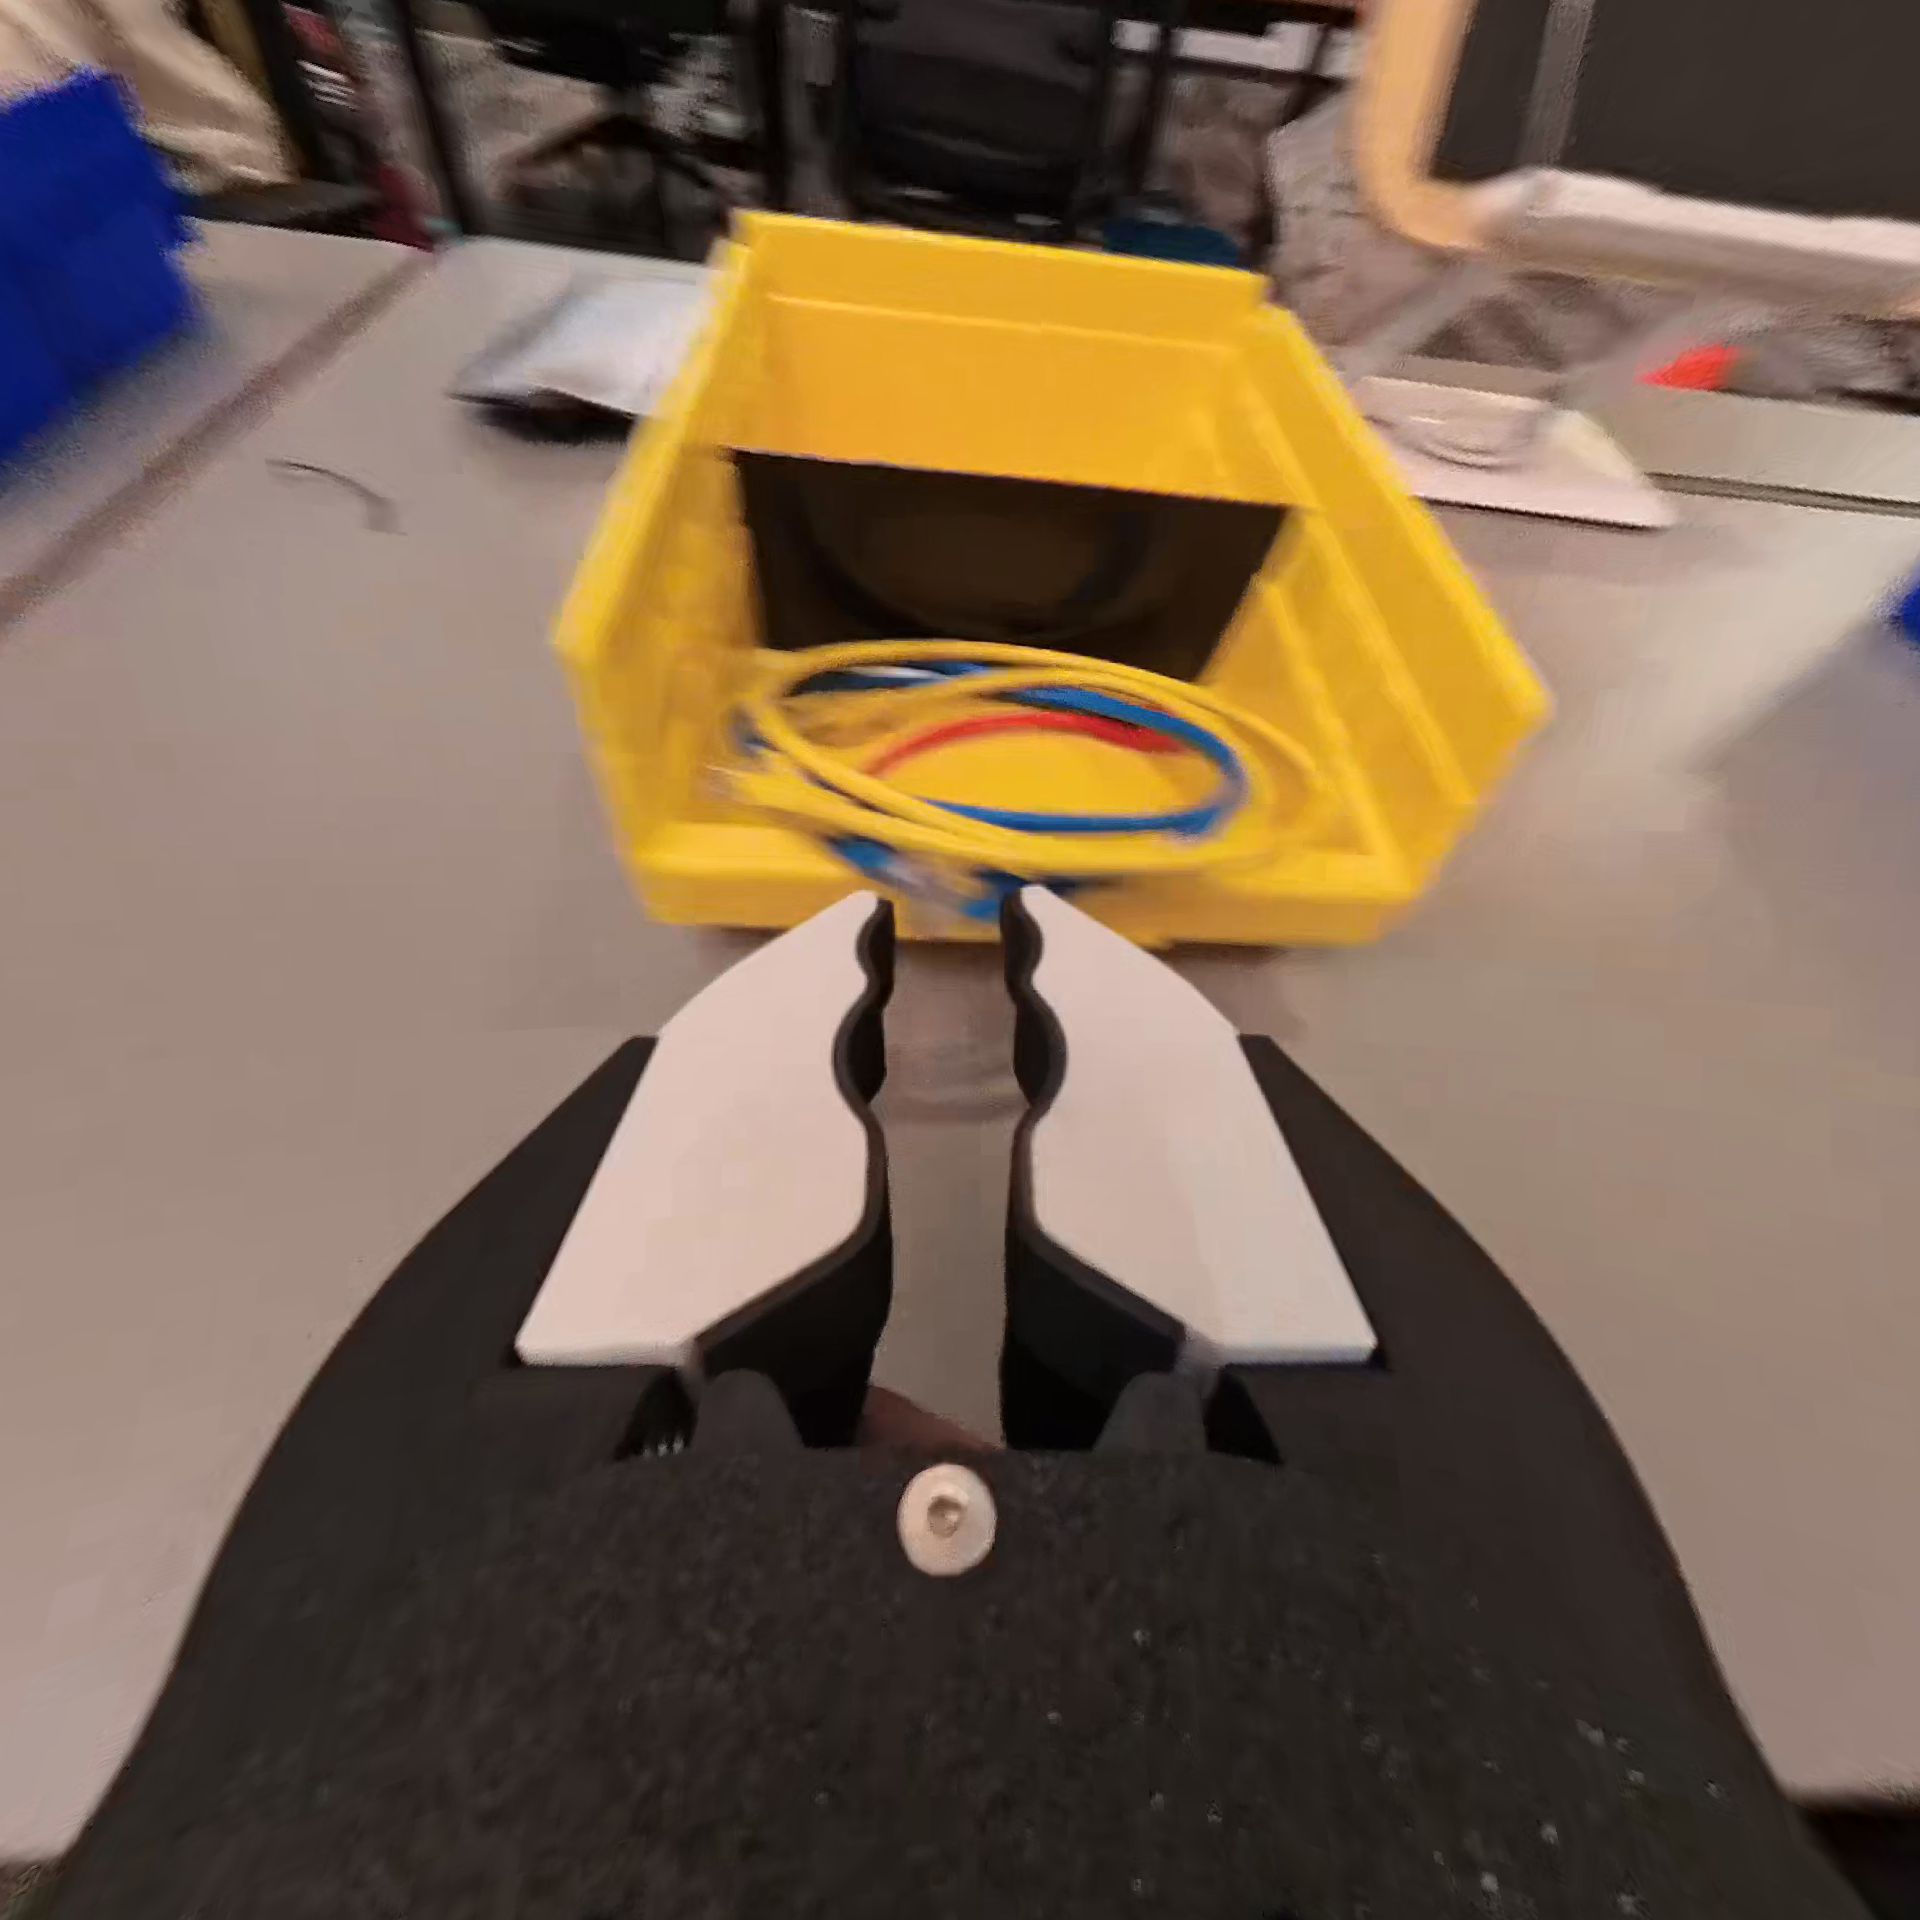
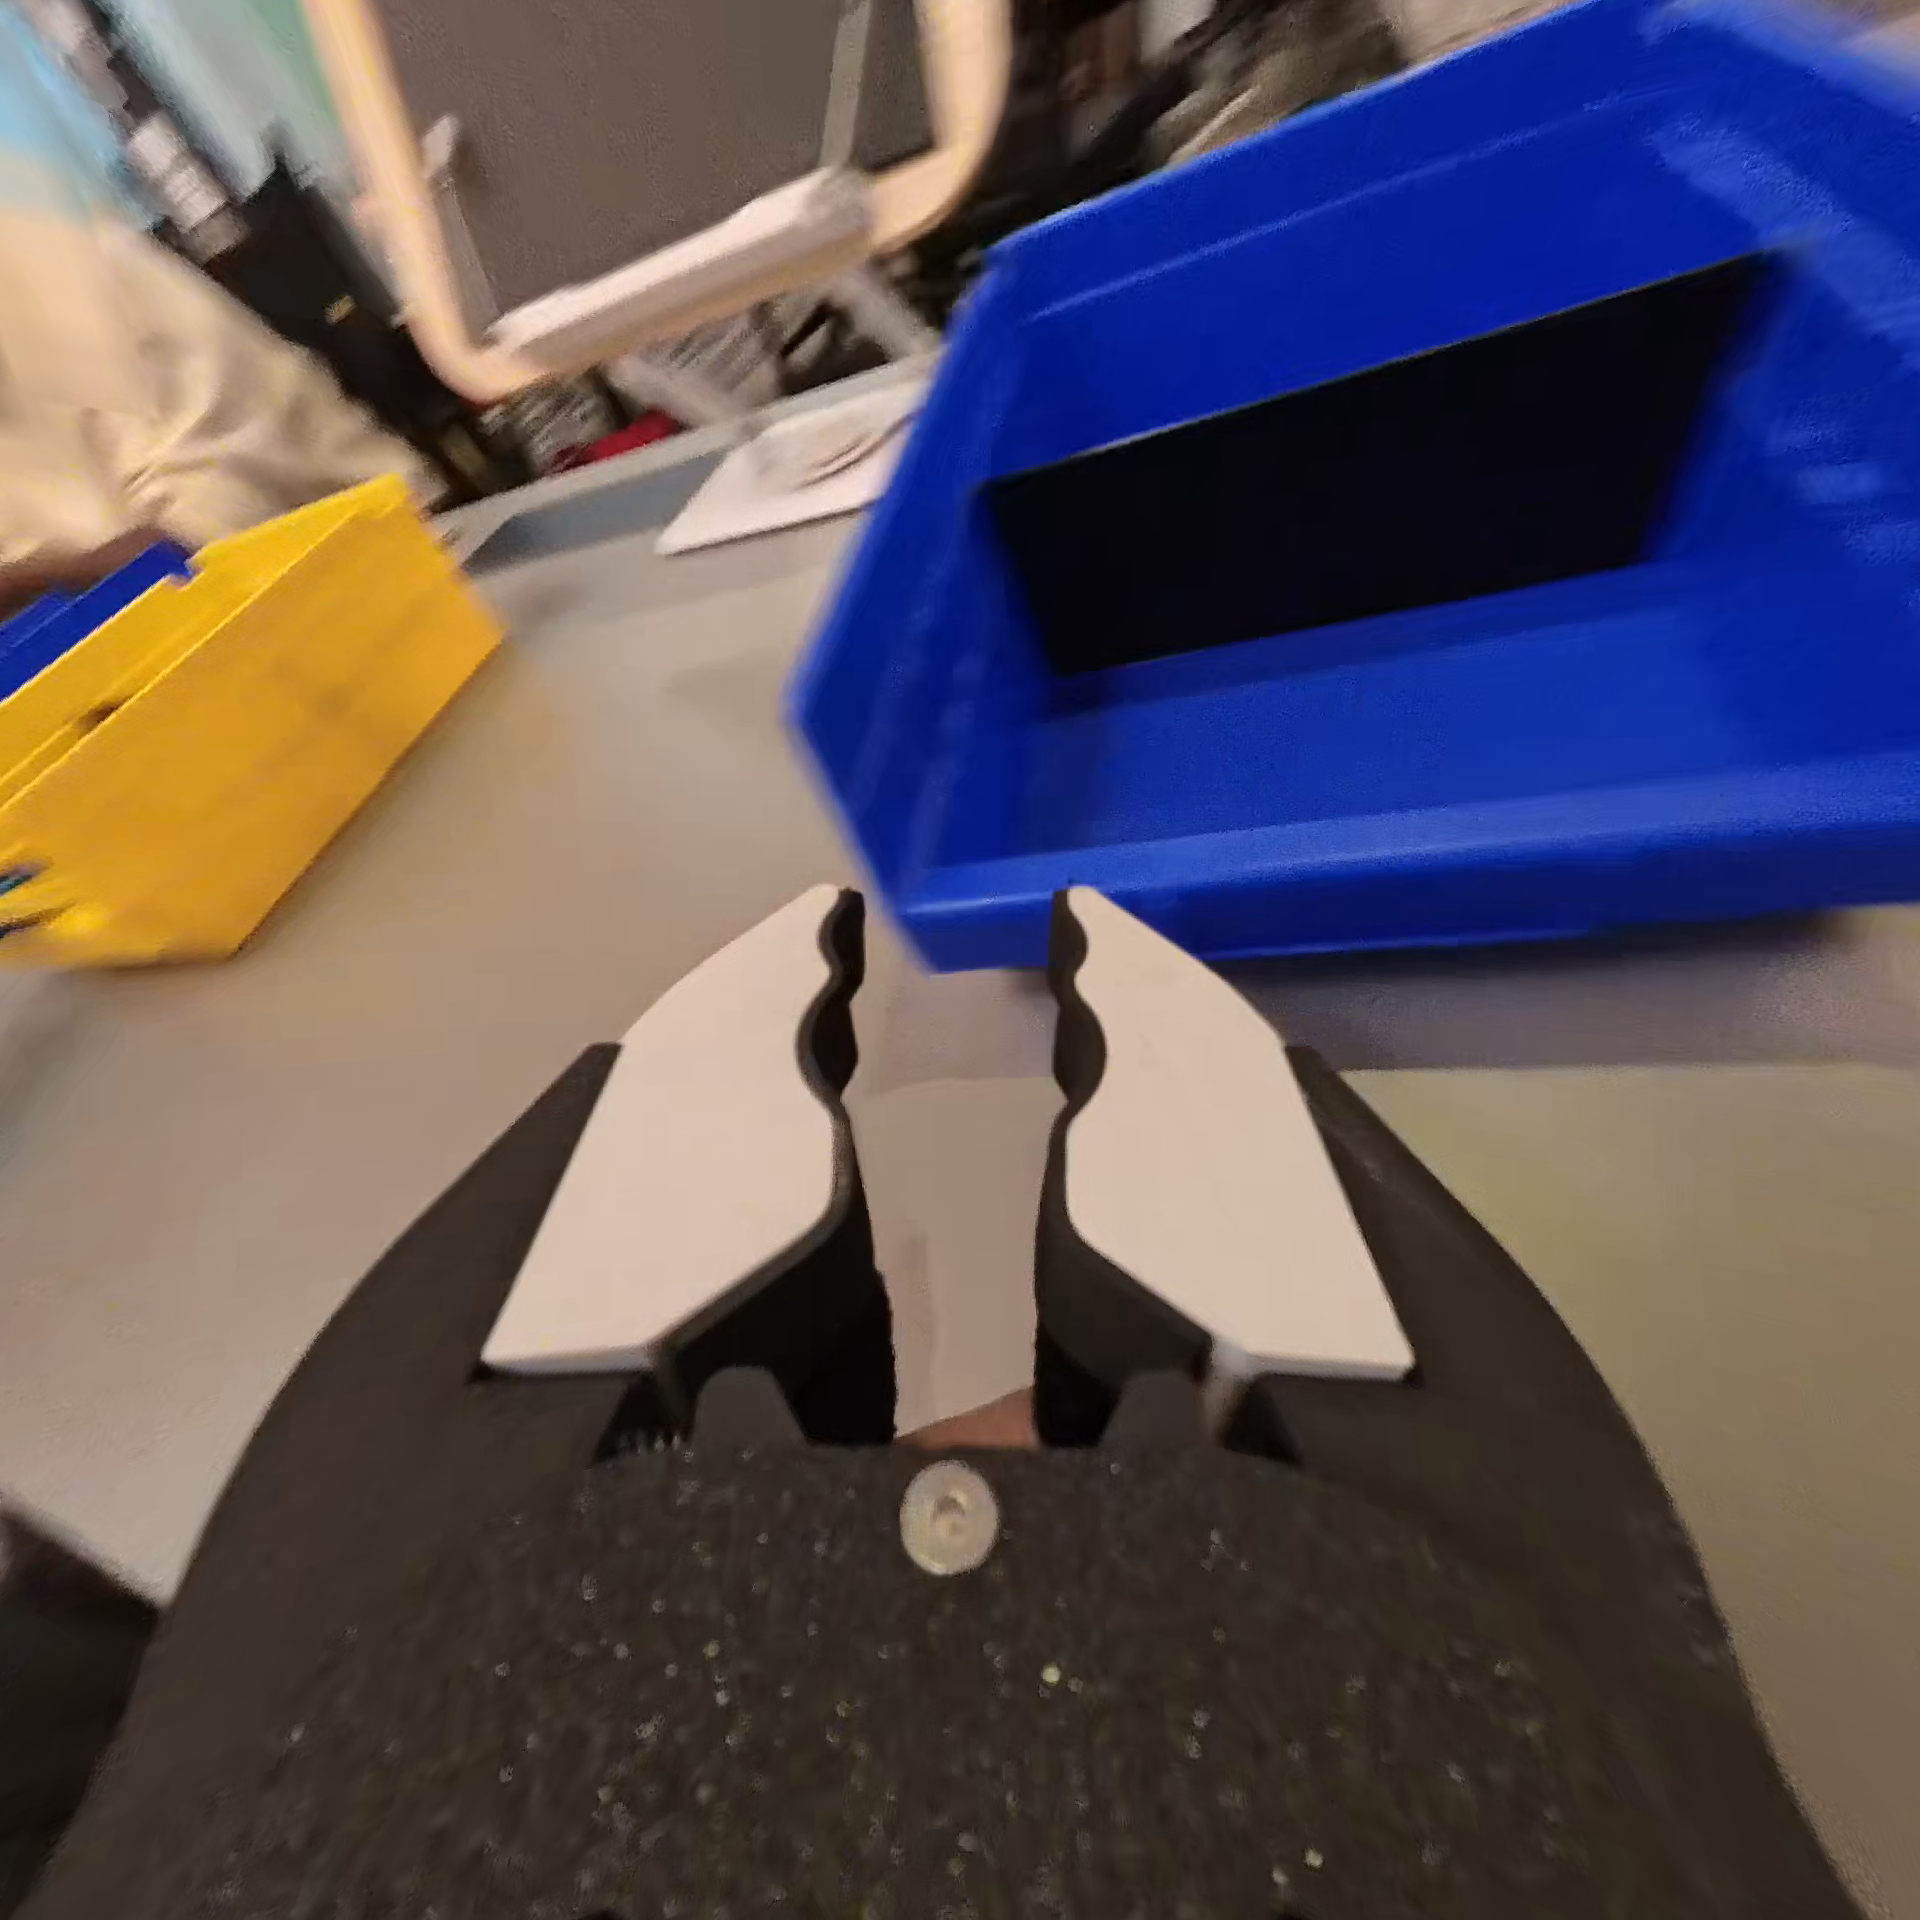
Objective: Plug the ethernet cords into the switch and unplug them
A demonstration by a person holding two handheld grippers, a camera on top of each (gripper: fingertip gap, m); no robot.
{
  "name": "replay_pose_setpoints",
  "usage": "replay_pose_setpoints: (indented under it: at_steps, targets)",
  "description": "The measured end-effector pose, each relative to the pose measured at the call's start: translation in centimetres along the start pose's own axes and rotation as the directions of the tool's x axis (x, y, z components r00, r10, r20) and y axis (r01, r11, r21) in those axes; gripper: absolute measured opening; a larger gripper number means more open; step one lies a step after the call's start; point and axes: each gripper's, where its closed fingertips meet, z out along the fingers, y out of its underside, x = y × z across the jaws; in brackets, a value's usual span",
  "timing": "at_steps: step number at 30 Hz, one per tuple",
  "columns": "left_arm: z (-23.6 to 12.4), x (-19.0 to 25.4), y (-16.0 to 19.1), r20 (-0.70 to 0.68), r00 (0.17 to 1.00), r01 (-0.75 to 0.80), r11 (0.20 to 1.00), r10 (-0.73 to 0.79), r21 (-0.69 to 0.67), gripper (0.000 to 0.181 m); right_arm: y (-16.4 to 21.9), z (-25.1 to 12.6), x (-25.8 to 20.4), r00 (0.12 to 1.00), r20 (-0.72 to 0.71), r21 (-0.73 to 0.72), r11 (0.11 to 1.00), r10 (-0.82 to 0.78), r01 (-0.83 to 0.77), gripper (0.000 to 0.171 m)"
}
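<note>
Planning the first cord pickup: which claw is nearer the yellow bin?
Left. The left claw points at the yellow bin's front lip; the right claw faces the blue bin, yellow bin off to its left.

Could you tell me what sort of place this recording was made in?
Probably a workshop or lab bench: a grey worktable holds a yellow parts bin of coiled ethernet cords and a blue parts bin, with blurred cluttered equipment behind.
</note>
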Motion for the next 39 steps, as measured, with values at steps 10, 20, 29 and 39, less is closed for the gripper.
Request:
replay_pose_setpoints:
  at_steps: [10, 20, 29, 39]
  targets:
    - [2.2, 6.0, 2.7, -0.209, 0.961, -0.197, 0.979, 0.182, -0.054, 0.024, -2.2, -2.1, 6.8, 0.978, -0.206, 0.07, 0.997, -0.024, 0.039, 0.033]
    - [2.8, 5.6, 2.6, -0.216, 0.966, -0.157, 0.986, 0.14, -0.063, 0.024, -0.9, -1.0, 6.0, 0.967, -0.227, 0.003, 0.993, -0.116, 0.12, 0.031]
    - [2.7, 5.9, 3.2, -0.183, 0.962, -0.218, 0.973, 0.201, -0.08, 0.024, -0.8, -1.0, 5.2, 0.958, -0.229, -0.013, 0.985, -0.172, 0.174, 0.029]
    - [2.3, 5.7, 3.4, -0.202, 0.968, -0.169, 0.982, 0.149, -0.087, 0.024, -1.0, -0.9, 4.6, 0.948, -0.222, -0.008, 0.973, -0.227, 0.232, 0.027]
